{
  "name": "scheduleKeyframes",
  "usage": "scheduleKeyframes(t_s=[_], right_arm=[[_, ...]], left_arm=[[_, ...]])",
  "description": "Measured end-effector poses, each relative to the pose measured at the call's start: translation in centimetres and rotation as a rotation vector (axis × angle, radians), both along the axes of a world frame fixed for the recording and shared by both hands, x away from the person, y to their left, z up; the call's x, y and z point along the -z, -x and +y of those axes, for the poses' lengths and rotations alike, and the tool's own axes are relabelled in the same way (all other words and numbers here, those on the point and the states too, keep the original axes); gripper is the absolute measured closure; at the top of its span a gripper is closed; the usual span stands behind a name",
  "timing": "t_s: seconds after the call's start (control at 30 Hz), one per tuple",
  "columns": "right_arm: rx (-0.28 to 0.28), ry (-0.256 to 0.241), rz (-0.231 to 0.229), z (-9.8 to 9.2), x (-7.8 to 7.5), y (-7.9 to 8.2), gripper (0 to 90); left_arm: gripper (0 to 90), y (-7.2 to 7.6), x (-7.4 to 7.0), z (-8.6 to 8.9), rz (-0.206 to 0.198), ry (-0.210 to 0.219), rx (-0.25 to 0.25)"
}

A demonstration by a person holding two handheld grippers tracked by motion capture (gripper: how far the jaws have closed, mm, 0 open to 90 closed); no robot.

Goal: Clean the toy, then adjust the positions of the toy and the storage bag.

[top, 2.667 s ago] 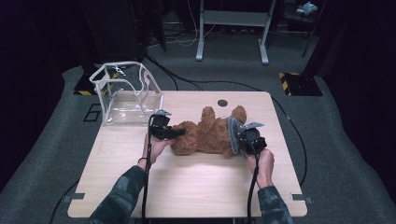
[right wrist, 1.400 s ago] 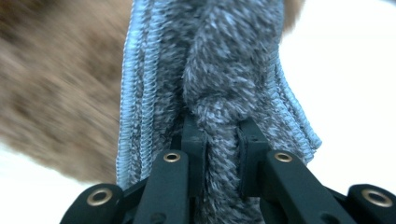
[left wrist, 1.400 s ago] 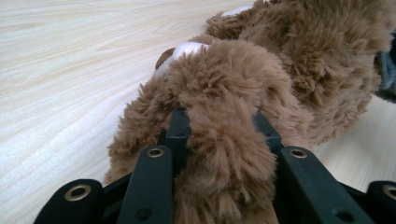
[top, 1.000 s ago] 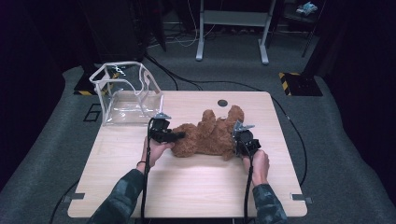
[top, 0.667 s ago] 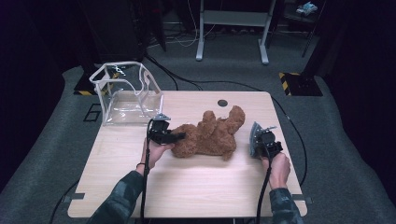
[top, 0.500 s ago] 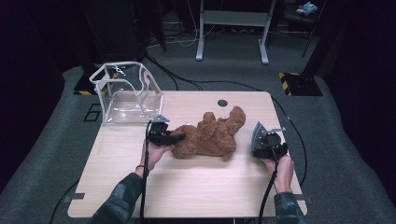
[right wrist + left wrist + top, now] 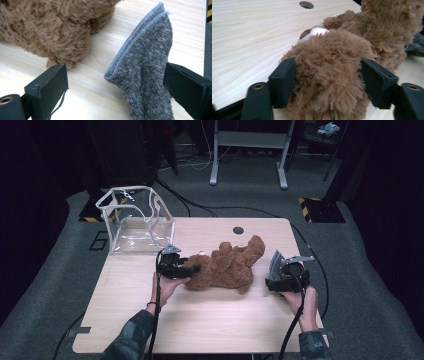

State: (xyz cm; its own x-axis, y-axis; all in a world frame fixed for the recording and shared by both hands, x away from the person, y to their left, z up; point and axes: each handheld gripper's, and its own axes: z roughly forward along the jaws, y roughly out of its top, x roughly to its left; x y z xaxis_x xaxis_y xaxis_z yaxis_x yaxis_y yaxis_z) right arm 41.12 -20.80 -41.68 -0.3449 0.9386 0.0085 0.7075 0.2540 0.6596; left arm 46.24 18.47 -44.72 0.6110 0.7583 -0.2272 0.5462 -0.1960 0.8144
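Teddy bear [image 7: 227, 266]: lies mid-table [image 7: 200, 320], between the 2 grippers.
Left gripper [image 7: 192, 268]: jaws clamped around the bear's plush limb.
Right gripper [image 7: 272, 282]: jaws spread; grey sock [image 7: 147, 67] stands between them, just beside the bear.
Clear bag [image 7: 135, 220]: far-left corner, apart.

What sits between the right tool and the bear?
Nothing visible. Bare light wooden table separates the right tool from the brown plush teddy bear; the grey knit sock stands between its open jaws.
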Motion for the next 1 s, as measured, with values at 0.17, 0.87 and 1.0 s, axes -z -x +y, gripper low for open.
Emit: scheduleKeyframes(t_s=[0.17,0.87,1.0], right_arm=[[-0.042,-0.019,0.008,0.6,-0.2,-0.5,2.8],[-0.068,-0.102,0.057,2.7,-1.9,-6.6,0.0],[-0.061,-0.141,0.079,3.1,-2.3,-8.5,0.0]], left_arm=[[22.7,1.2,-0.7,0.2,-0.026,0.018,-0.036],[10.1,1.0,-4.2,-7.7,-0.038,-0.05,0.036],[14.1,0.5,-4.7,-9.6,-0.044,-0.09,0.037]])
